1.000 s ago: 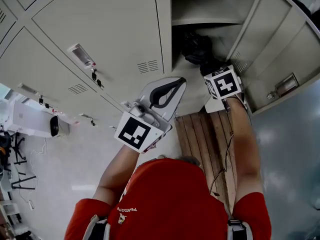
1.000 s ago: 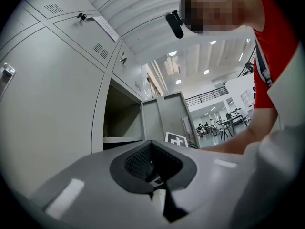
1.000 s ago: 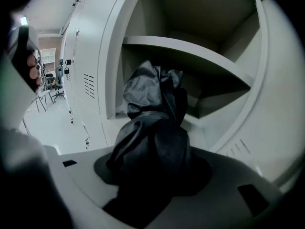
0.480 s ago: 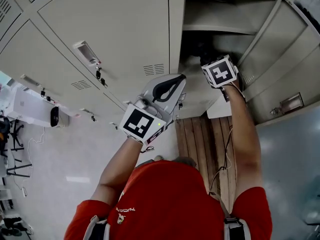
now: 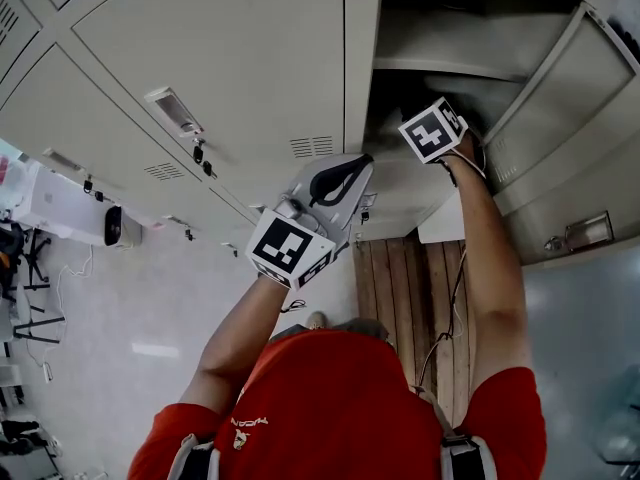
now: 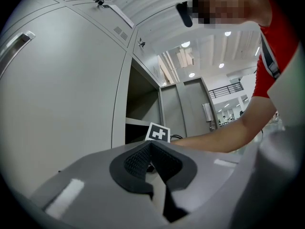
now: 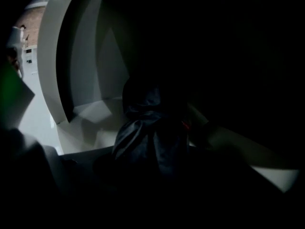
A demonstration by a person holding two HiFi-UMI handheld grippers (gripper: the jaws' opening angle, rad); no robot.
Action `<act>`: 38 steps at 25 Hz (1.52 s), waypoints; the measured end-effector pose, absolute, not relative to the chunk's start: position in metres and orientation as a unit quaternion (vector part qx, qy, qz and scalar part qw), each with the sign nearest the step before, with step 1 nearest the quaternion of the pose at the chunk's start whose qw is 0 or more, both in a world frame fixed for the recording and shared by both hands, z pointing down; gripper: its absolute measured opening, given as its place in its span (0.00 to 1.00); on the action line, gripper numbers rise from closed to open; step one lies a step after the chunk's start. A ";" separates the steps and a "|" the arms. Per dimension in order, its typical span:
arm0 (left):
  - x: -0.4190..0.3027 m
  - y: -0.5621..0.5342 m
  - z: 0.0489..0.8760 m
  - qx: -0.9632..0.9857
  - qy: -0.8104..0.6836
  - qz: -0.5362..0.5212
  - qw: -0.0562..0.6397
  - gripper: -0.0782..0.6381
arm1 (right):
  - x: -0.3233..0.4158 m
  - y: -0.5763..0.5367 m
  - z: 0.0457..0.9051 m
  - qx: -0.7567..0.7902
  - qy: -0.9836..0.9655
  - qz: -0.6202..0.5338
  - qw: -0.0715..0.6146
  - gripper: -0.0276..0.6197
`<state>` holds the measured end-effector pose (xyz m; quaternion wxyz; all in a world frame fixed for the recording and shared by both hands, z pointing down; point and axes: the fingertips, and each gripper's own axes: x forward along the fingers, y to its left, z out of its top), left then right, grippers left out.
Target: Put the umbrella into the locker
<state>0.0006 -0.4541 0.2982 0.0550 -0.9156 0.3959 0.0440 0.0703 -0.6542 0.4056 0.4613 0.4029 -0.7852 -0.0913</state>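
Pointing lengthwise into locker [image 5: 470,43], umbrella [image 7: 152,132], clamped

A bank of pale grey closed locker doors [image 5: 200,58] fills the wall, each with vent slots [image 5: 313,146] and a handle [image 5: 172,110]; beside them the open locker [image 5: 450,56] is dark inside; below lie a glossy pale floor [image 5: 120,348] and a strip of wooden slats [image 5: 410,288]; in the left gripper view, round ceiling lights [image 6: 186,44] glow on a white ribbed ceiling [image 6: 147,6].
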 end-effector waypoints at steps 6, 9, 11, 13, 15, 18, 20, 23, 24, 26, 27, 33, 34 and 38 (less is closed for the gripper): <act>-0.008 -0.454 0.299 -0.911 0.407 0.044 0.047 0.12 | 0.066 -0.676 0.413 0.384 -0.773 -0.141 0.485 0.40; -0.009 -0.454 0.299 -0.910 0.410 0.043 0.045 0.12 | 0.066 -0.684 0.415 0.382 -0.771 -0.152 0.487 0.40; -0.007 -0.455 0.298 -0.911 0.409 0.041 0.047 0.12 | 0.065 -0.687 0.416 0.380 -0.771 -0.153 0.488 0.41; -0.006 -0.455 0.298 -0.911 0.408 0.040 0.047 0.12 | 0.064 -0.688 0.416 0.378 -0.773 -0.152 0.486 0.41; -0.004 -0.456 0.297 -0.911 0.408 0.040 0.047 0.12 | 0.065 -0.689 0.415 0.379 -0.776 -0.148 0.482 0.44; 0.001 -0.455 0.299 -0.913 0.404 0.037 0.047 0.12 | 0.066 -0.686 0.412 0.380 -0.779 -0.143 0.478 0.51; 0.003 -0.453 0.299 -0.914 0.401 0.036 0.049 0.12 | 0.065 -0.680 0.410 0.378 -0.780 -0.142 0.478 0.56; 0.003 -0.452 0.299 -0.915 0.400 0.038 0.047 0.12 | 0.062 -0.668 0.404 0.379 -0.780 -0.150 0.474 0.57; 0.003 -0.451 0.299 -0.915 0.399 0.039 0.046 0.12 | 0.061 -0.664 0.402 0.382 -0.780 -0.155 0.470 0.57; 0.004 -0.450 0.300 -0.916 0.396 0.040 0.045 0.12 | 0.059 -0.654 0.394 0.392 -0.781 -0.165 0.457 0.57; 0.004 -0.449 0.300 -0.917 0.395 0.041 0.044 0.12 | 0.059 -0.649 0.389 0.399 -0.783 -0.170 0.447 0.57; 0.010 -0.440 0.301 -0.923 0.380 0.048 0.041 0.12 | 0.063 -0.616 0.362 0.435 -0.803 -0.168 0.372 0.57; 0.009 -0.439 0.300 -0.923 0.379 0.049 0.041 0.12 | 0.064 -0.609 0.358 0.440 -0.807 -0.165 0.359 0.57; 0.010 -0.433 0.296 -0.925 0.373 0.054 0.045 0.12 | 0.069 -0.566 0.334 0.460 -0.841 -0.123 0.257 0.57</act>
